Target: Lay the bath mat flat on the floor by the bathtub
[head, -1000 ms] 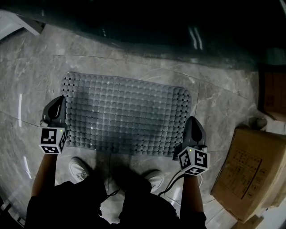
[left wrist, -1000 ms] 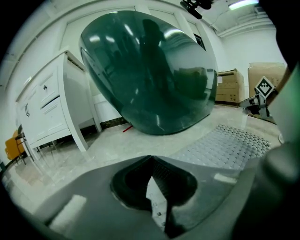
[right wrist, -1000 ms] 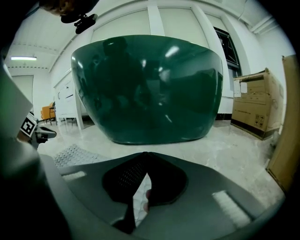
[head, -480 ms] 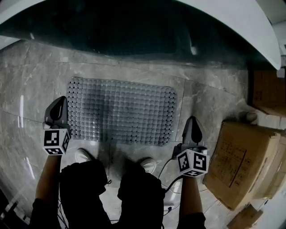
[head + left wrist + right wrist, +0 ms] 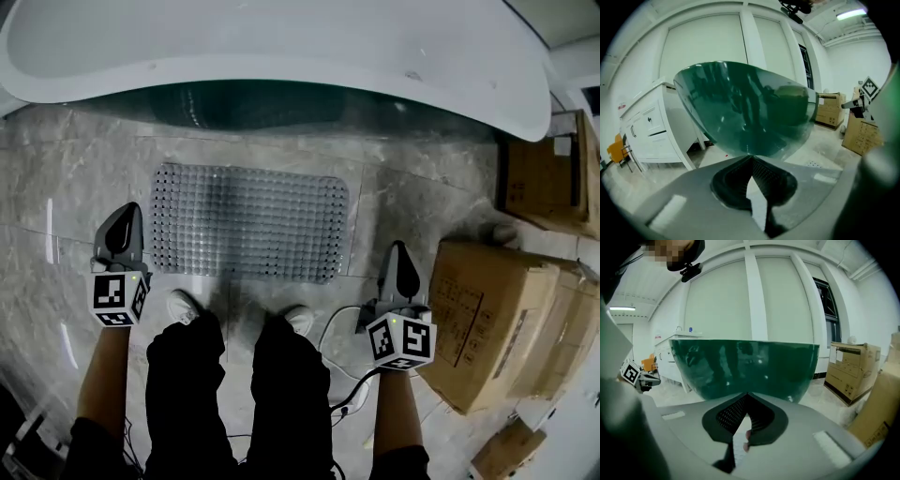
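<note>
Floor (image 5: pixel 422 211) by the bathtub (image 5: pixel 281 47) is holding the bath mat (image 5: pixel 248 222) flat, left gripper (image 5: pixel 124 220) and right gripper (image 5: pixel 398 255) are hanging with jaws closed, empty, but shoes (image 5: pixel 180 305) could be kicking its edge up.

the mat (image 5: pixel 248 223) looks rubbery and bumpy. the floor (image 5: pixel 56 178) is glossy veined stone tile, the tub (image 5: pixel 281 42) smooth and shiny. the boxes (image 5: pixel 487 319) are matt cardboard.

Head view: the tub (image 5: pixel 281 42) is running off the top edge. The boxes (image 5: pixel 497 319) are being cropped at right, print too small to read, and legs (image 5: pixel 281 394) are covering much of both shoes (image 5: pixel 180 304).
</note>
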